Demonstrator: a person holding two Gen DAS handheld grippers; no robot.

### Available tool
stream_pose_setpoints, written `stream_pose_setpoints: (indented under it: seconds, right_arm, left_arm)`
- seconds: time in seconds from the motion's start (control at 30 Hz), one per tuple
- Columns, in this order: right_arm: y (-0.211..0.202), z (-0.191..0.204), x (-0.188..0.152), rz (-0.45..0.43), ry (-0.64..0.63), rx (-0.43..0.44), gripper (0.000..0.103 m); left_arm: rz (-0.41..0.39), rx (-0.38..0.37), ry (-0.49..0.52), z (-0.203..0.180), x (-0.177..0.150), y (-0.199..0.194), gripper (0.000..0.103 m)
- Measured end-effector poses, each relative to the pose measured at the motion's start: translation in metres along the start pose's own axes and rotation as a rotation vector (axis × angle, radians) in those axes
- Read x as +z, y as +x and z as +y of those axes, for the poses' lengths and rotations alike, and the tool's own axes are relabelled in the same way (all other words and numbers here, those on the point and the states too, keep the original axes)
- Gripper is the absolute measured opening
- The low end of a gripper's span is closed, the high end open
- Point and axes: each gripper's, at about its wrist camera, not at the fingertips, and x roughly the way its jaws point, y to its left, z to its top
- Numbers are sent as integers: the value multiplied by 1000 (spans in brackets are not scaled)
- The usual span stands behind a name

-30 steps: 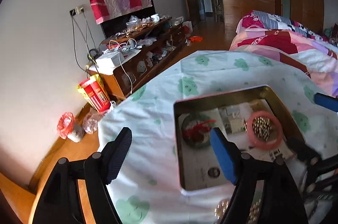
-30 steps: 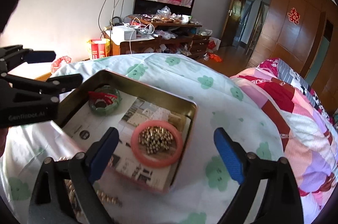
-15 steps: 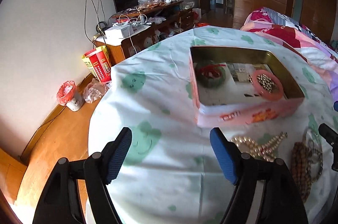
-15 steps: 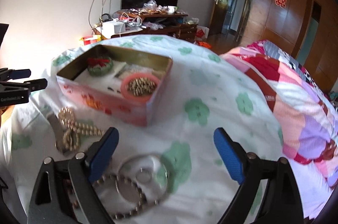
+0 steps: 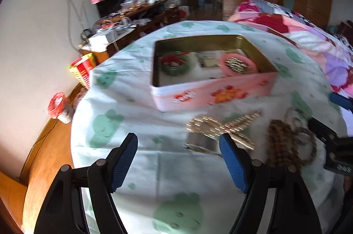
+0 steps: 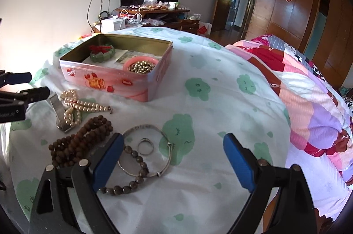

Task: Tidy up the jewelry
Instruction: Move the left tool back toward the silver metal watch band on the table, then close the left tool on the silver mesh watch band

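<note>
Both grippers are spread wide and empty: the right gripper (image 6: 173, 160) over the silver bangle (image 6: 147, 152) and ring (image 6: 145, 146), the left gripper (image 5: 178, 164) above bare tablecloth (image 5: 132, 114). Pearl necklace (image 6: 81, 107) and wooden beads (image 6: 81, 141) lie near the table's front edge. Beyond, the pink tin (image 6: 123, 79) holds a green bracelet (image 6: 102, 53) and a pink ring of gold beads (image 6: 141, 66).
</note>
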Motion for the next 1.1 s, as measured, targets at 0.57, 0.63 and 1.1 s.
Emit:
stream_pose_setpoints:
  seconds: [0.57, 0.63, 1.1]
  right_arm:
    - [5, 1, -7, 3, 14, 3, 93]
    - [6, 2, -7, 3, 17, 6, 93]
    - [10, 0, -9, 10, 28, 4, 93]
  left_arm:
    - [90, -41, -2, -9, -4, 37, 84]
    - [93, -32, -35, 1, -2, 40, 84]
    - [99, 50, -91, 31, -8, 40, 84]
